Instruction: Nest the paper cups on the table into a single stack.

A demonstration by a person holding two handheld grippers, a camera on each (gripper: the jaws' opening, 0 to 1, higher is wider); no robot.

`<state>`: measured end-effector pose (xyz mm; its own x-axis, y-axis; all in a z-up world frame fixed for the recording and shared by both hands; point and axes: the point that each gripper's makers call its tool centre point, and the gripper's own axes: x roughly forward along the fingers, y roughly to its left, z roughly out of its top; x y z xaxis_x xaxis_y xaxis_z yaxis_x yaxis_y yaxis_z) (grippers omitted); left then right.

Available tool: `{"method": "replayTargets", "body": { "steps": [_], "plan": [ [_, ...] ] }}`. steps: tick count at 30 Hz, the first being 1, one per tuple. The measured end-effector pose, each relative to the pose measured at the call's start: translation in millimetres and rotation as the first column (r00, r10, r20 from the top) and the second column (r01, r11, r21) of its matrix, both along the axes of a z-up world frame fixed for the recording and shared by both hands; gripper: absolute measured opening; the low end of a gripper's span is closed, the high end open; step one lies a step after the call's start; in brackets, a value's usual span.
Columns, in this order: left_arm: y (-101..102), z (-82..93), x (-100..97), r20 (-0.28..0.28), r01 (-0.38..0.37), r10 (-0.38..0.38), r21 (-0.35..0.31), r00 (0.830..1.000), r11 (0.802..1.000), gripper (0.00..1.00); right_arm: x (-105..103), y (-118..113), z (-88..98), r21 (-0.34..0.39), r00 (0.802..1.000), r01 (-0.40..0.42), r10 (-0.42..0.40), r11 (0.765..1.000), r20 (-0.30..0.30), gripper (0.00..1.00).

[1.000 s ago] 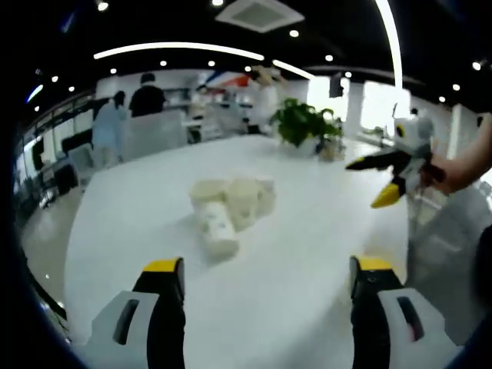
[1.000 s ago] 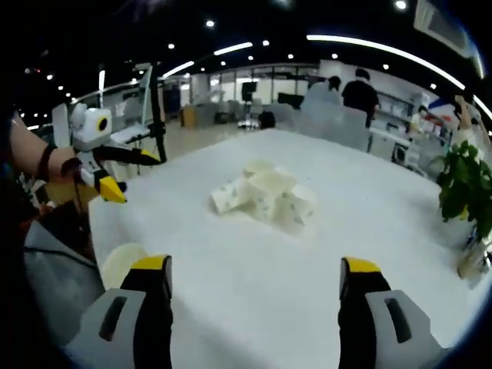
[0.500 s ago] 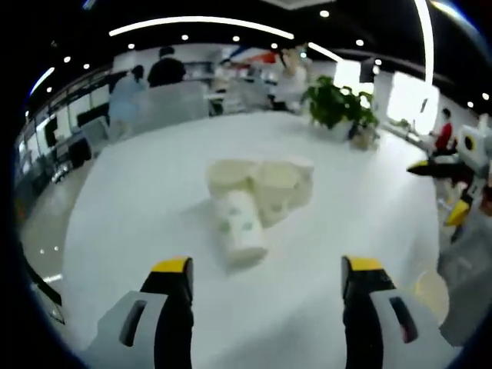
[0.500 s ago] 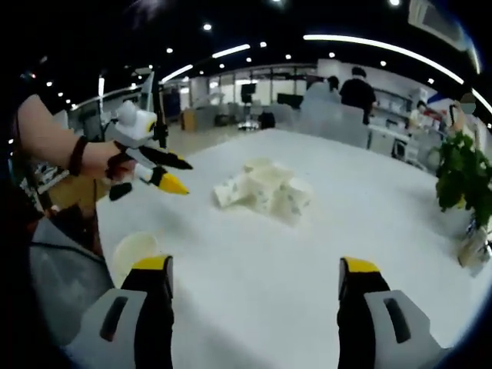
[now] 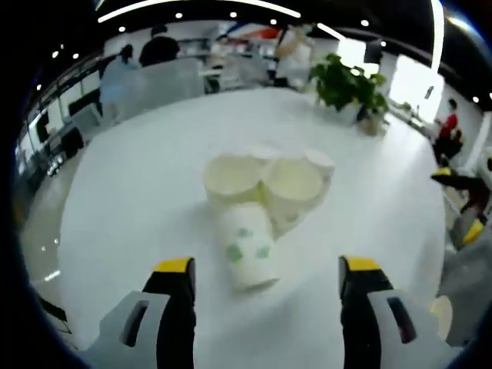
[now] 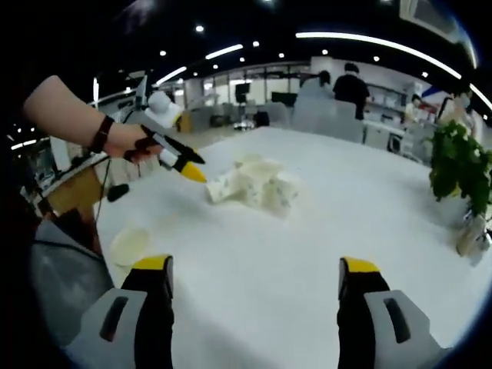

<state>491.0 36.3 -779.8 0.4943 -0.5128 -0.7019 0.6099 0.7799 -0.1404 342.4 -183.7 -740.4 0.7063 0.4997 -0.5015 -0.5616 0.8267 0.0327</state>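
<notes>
The left tool (image 5: 265, 265) has its two yellow-tipped jaws spread wide apart and holds nothing. Between those jaws, just ahead of them, a paper cup with green markings (image 5: 247, 252) lies on its side on the white surface (image 5: 115, 200), its base toward the camera. Touching its far end is a cluster of paper cups (image 5: 269, 181), tipped so that their open mouths face the left gripper view; at least three rims are visible, pressed close together.

The right tool (image 6: 254, 269) also has its jaws spread wide and grips nothing, with bare surface between them. In the right gripper view the same cluster of cups sits well ahead, near the middle of the surface. The left tool comes in from the left of that view, held by a hand (image 6: 127, 141) with a dark band at the wrist, its yellow tip just beside the cups. A single round paper cup (image 6: 129, 244), seen from above, stands apart near the surface's edge at lower left.

Farther out, a potted plant (image 6: 459, 173) stands on the surface's far right side. People (image 5: 146, 58) stand in the office behind, under ceiling lights.
</notes>
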Motion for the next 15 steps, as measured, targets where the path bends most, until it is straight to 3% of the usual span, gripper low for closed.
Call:
{"method": "replayTargets", "body": {
  "steps": [3,5,15],
  "plan": [
    [-1.8,-2.2,0.7,-0.051,0.012,-0.011,0.018,0.999,1.0,0.55,2.1,-2.4,0.1,-0.001,1.0,0.004,-0.004,1.0,0.001,0.86],
    [-5.4,0.5,7.1,-0.043,0.02,-0.019,0.015,0.999,1.0,0.52,3.7,-4.1,1.0,0.007,1.0,0.009,-0.009,1.0,0.002,0.86],
    [-5.2,-6.0,26.1,-0.088,0.052,-0.044,0.091,0.995,0.994,0.59,10.3,-7.2,-1.1,0.028,1.0,0.026,-0.026,0.999,-0.007,0.86]
  ]
}}
